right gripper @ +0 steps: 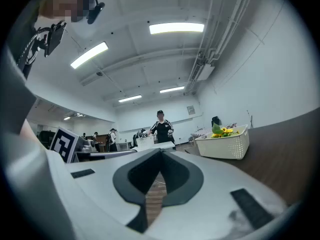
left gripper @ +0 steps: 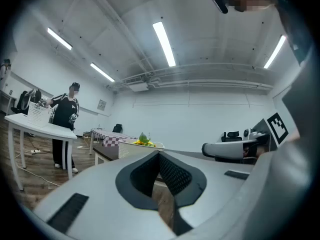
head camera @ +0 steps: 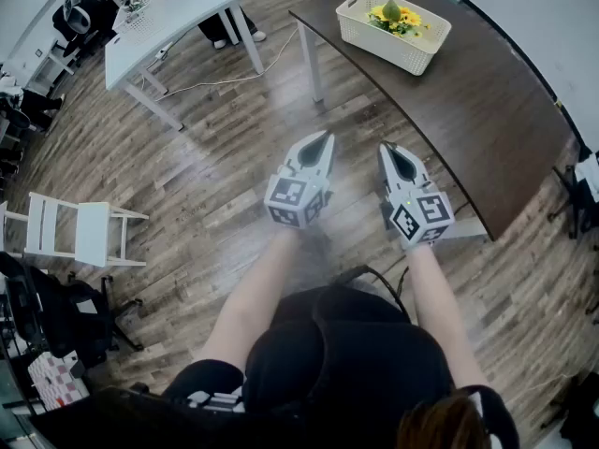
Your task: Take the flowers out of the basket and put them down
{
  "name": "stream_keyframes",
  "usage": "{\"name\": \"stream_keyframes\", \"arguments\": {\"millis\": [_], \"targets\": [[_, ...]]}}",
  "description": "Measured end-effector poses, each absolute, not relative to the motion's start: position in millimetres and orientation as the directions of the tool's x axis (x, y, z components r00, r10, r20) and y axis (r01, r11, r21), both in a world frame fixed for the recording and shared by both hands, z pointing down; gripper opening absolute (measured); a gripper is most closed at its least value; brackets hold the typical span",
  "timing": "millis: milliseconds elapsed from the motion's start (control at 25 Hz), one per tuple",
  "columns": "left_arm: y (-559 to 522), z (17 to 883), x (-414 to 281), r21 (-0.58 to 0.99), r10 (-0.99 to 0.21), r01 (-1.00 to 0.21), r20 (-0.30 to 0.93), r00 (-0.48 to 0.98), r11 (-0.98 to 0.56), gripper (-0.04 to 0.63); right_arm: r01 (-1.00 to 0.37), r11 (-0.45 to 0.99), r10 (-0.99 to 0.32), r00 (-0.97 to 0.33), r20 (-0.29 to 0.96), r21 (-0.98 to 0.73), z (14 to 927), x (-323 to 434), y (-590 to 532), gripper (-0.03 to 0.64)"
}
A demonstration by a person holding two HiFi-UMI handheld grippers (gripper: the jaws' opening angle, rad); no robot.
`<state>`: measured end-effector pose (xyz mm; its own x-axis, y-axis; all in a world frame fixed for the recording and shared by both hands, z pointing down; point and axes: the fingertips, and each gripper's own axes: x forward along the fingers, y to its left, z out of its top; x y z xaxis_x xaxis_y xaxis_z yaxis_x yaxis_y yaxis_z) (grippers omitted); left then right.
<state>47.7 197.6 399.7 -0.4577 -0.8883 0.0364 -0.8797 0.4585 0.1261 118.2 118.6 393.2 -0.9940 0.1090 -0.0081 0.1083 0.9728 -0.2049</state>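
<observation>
A cream plastic basket (head camera: 393, 29) stands on the far part of a dark brown table (head camera: 487, 110), with yellow flowers and green leaves (head camera: 398, 15) inside. It also shows as a small basket (left gripper: 141, 147) ahead in the left gripper view and as a basket (right gripper: 225, 143) at the right in the right gripper view. My left gripper (head camera: 326, 137) and right gripper (head camera: 387, 148) are held side by side over the wooden floor, well short of the table. Both are shut with nothing between the jaws.
A white table (head camera: 178, 17) stands at the upper left with a person (right gripper: 161, 129) working at it. A white folding chair (head camera: 80, 232) sits at the left, and bags lie at the lower left. The brown table's curved edge (head camera: 393, 129) runs just ahead of the grippers.
</observation>
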Motion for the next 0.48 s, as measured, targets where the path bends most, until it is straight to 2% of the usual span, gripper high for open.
{"name": "stream_keyframes", "arguments": {"millis": [480], "targets": [[158,409,-25,0.124,-0.926,-0.918,0.041,-0.375,0.377,0.005,0.049,0.977,0.053,-0.999,0.011,-0.209,400,44,93,0.002]]}}
